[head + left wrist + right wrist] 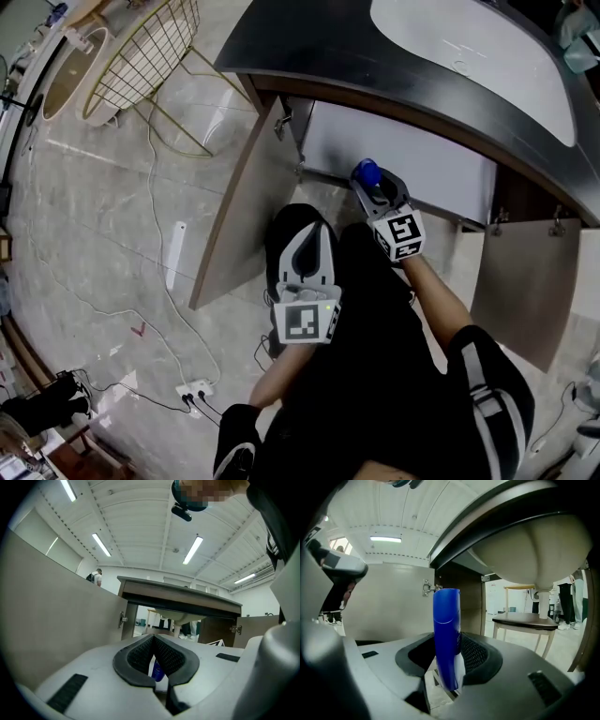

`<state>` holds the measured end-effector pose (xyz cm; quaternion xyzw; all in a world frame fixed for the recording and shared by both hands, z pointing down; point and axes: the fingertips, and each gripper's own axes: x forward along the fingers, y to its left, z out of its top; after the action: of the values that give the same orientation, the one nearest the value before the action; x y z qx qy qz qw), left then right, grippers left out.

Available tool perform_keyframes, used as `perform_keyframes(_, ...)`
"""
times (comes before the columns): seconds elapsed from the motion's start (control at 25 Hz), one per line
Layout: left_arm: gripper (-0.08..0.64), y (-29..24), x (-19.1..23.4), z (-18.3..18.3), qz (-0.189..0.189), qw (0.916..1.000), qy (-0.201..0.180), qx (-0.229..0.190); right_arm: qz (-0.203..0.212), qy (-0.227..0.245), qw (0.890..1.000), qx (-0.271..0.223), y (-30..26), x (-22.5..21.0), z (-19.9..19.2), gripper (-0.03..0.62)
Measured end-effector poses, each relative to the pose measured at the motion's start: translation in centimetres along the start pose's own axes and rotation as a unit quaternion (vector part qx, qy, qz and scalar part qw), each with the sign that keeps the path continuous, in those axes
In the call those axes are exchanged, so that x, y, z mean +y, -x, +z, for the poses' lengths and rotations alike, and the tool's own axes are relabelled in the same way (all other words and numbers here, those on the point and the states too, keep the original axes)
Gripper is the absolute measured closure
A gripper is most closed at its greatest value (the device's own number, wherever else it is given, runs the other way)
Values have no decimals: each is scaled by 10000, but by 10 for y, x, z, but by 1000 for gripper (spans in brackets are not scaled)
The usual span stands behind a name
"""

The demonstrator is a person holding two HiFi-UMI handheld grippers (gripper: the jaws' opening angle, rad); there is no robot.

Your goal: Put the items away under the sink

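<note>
a dark vanity (pixel 309 56) stands with both doors swung open below its sink basin (pixel 469 47). the right gripper (pixel 377 190) reaches into the opening under the sink, jaws closed on the lower body of an upright blue bottle (pixel 446 634). the left gripper (pixel 306 248) sits nearer the person, jaws together at the tips, holding nothing. the bottle looks like light, stiff, smooth plastic. it is probably slippery, so a hold around the middle of the body seems safest.

a slim blue bottle (pixel 446 634) stands upright, pinched low down between the jaws of the right gripper (pixel 449 660). it is at the mouth of the under-sink cabinet (pixel 412 159), whose doors are open.
</note>
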<state>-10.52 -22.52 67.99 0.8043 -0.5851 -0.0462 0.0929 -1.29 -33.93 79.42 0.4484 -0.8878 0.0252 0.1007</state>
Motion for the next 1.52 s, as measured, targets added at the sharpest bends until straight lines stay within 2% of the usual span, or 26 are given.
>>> perform_keyframes(0.68, 545, -18, 10, 0, 170, 9998, 107, 77, -86, 38, 9996, 284, -72, -34, -61, 437)
perform_keyframes(0.88, 546, -22, 12, -2, 200, 9997, 130, 98, -225, -25, 9990, 394, -88, -49, -82, 437)
perform_keyframes(1.52, 546, -32, 19, -7, 267, 9994, 108, 202, -350, -188, 9959, 809, -115, -66, -126, 437)
